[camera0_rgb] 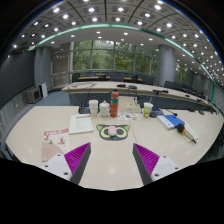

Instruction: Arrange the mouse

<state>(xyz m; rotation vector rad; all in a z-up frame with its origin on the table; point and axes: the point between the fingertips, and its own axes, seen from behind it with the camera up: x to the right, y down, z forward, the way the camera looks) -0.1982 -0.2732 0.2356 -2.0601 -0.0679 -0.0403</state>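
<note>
The gripper (105,160) is held above the near edge of the table (105,170), its 2 fingers spread wide with nothing between them. The mouse is hard to pick out: a small dark thing sits on the pale mat (114,132), and that is probably it, though it is too small to be sure. The mat lies straight ahead of the fingers and well beyond them, so the coming move is likely a forward reach; the mouse's long axis cannot be read.

Behind the mat stand a red bottle (115,103) and 2 cups (99,107). Left of the mat lie papers (57,135) and a book (82,123); right of it, a blue item (171,122). The table is pale and smooth. The room is a large office with rows of ceiling lights and more desks behind.
</note>
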